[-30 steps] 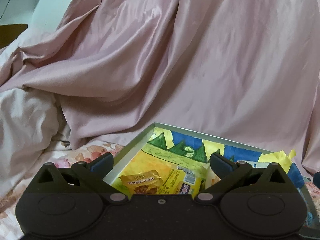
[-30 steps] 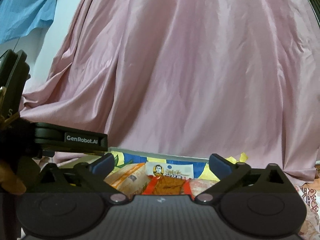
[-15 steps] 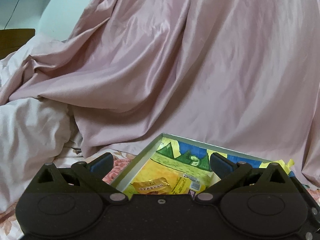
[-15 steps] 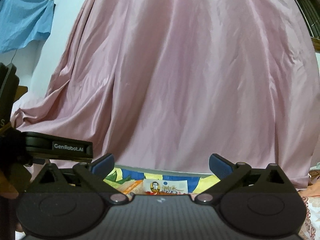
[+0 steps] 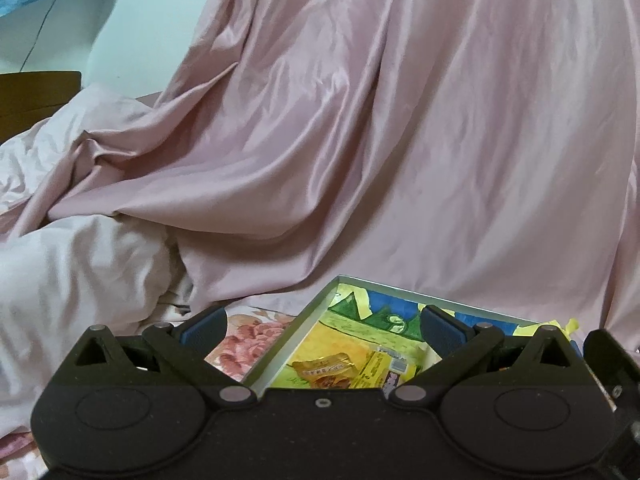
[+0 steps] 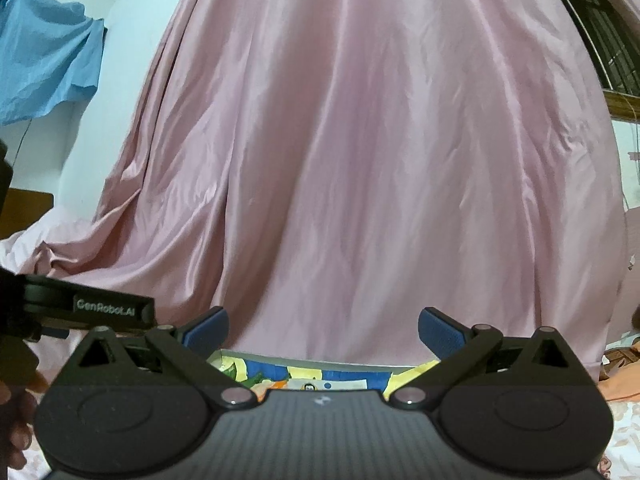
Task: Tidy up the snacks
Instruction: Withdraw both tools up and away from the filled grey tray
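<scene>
A shallow box (image 5: 280,350) with a grey rim and a painted yellow, green and blue inside lies on the bed. Inside it I see a golden-brown snack packet (image 5: 324,370) and a yellow packet (image 5: 376,368). My left gripper (image 5: 322,326) is open above the box's near left corner, holding nothing. In the right wrist view only the box's far rim (image 6: 304,362) and the top of a white-labelled packet (image 6: 320,385) show. My right gripper (image 6: 323,327) is open and empty, raised toward the curtain.
A pink satin curtain (image 5: 400,140) hangs right behind the box. Crumpled pale bedding (image 5: 60,272) lies to the left on a floral sheet (image 5: 252,330). The other gripper's body (image 6: 80,308) and a hand (image 6: 16,428) sit at the right wrist view's left edge.
Both grippers have tilted up and drawn back. The box and its snacks have slid lower in both views. Both pairs of jaws stay open.
</scene>
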Motion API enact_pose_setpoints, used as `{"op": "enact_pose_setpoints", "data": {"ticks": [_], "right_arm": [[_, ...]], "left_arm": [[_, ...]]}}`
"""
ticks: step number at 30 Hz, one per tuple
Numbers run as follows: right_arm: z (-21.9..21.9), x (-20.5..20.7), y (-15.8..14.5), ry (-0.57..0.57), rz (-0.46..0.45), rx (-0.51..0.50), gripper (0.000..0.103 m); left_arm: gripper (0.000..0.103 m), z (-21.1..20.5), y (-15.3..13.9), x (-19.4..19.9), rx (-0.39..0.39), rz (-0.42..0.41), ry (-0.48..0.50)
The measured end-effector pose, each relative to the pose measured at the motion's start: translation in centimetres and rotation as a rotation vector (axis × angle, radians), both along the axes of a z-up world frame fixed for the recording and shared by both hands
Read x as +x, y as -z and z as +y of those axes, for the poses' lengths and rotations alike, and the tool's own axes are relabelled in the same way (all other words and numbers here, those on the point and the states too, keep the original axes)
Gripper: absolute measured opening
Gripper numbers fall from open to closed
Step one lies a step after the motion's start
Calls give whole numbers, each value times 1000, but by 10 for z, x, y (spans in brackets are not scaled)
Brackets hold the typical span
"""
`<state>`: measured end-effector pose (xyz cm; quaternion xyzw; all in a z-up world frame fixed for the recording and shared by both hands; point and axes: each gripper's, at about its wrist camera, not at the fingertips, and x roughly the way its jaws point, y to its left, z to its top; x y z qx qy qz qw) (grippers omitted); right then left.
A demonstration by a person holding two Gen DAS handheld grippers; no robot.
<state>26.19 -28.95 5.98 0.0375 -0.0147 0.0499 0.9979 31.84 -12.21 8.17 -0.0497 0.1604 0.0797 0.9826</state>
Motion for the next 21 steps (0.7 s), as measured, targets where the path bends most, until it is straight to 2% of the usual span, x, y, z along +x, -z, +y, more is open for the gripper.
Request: {"op": "enact_pose_setpoints", "data": {"ticks": [9,21], "right_arm": [[-6,-21,-6,6,-11,16,103],[-7,-42,-7,-3,-5,21,103]], "left_arm": [[102,2,-9,-26,2,-13,-7],[102,6,-6,-53,34,-21,0]]}}
